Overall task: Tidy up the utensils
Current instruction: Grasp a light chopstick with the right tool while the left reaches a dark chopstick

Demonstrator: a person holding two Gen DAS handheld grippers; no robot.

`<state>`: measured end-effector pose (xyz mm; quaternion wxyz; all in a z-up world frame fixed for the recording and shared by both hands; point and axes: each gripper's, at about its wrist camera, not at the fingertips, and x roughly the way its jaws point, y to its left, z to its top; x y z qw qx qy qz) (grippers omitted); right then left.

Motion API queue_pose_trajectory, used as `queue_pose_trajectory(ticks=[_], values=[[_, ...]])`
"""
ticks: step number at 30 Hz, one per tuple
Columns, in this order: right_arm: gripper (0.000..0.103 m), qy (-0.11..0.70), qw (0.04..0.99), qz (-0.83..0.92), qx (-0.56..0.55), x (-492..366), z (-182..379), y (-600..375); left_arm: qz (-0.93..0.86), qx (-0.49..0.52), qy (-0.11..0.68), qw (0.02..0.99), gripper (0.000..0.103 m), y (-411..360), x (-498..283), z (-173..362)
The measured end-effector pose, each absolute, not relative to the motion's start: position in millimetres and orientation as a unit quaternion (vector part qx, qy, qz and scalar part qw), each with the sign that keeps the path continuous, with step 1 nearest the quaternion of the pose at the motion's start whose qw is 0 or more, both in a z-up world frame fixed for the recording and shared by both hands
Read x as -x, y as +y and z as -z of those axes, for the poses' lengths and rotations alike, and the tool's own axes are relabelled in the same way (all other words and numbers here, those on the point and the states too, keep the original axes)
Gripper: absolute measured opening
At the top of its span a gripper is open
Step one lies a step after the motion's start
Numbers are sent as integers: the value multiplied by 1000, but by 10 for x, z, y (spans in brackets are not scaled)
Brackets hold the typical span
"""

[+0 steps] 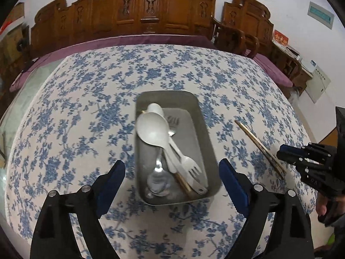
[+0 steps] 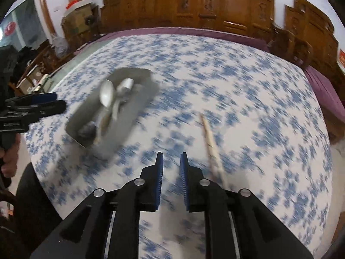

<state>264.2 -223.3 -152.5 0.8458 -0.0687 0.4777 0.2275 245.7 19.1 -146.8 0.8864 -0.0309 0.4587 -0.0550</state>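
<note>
A grey metal tray (image 1: 202, 125) sits on the blue-flowered tablecloth, holding a large white spoon (image 1: 153, 129), a white fork (image 1: 187, 164), a metal spoon (image 1: 157, 179) and a wooden-handled utensil. My left gripper (image 1: 172, 174) is open wide, its blue pads on either side of the tray's near end, holding nothing. A pair of chopsticks (image 1: 261, 146) lies on the cloth right of the tray. My right gripper (image 2: 171, 161) hovers with its pads a narrow gap apart and nothing between them, just left of the chopsticks (image 2: 212, 146). The tray (image 2: 138, 105) is to its left.
Carved wooden chairs (image 1: 146, 13) and a purple cushion line the table's far side. The table edge curves close on the right of the right wrist view. The right gripper body (image 1: 310, 164) shows at the left wrist view's right edge. The right wrist view is motion-blurred.
</note>
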Motion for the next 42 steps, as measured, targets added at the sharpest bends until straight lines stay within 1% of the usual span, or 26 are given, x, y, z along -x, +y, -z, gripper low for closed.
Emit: queue_pose_trajectory(ticks=[9, 19, 29, 31, 32, 37, 42], values=[[18, 507, 837, -191, 80, -2821, 1857, -2710, 73, 23, 458, 885, 87, -170, -2422, 1493], [18, 543, 808, -203, 111, -3088, 2215, -2563, 83, 3, 462, 883, 87, -480, -2417, 1504], [17, 548, 799, -207, 136, -3279, 2232, -2484, 83, -4, 474, 877, 87, -622, -2406, 1577], [13, 547, 800, -206, 138, -3282, 2233, -2486, 82, -6, 475, 876, 87, -648, -2406, 1589], [6, 545, 801, -203, 139, -3280, 2233, -2498, 82, -7, 476, 875, 87, -656, -2409, 1593], [6, 543, 806, -201, 121, -3220, 2221, -2606, 82, -2, 480, 873, 87, -718, -2444, 1621], [6, 526, 820, -203, 99, -3005, 2074, -2758, 93, -2, 482, 871, 87, -901, -2519, 1668]])
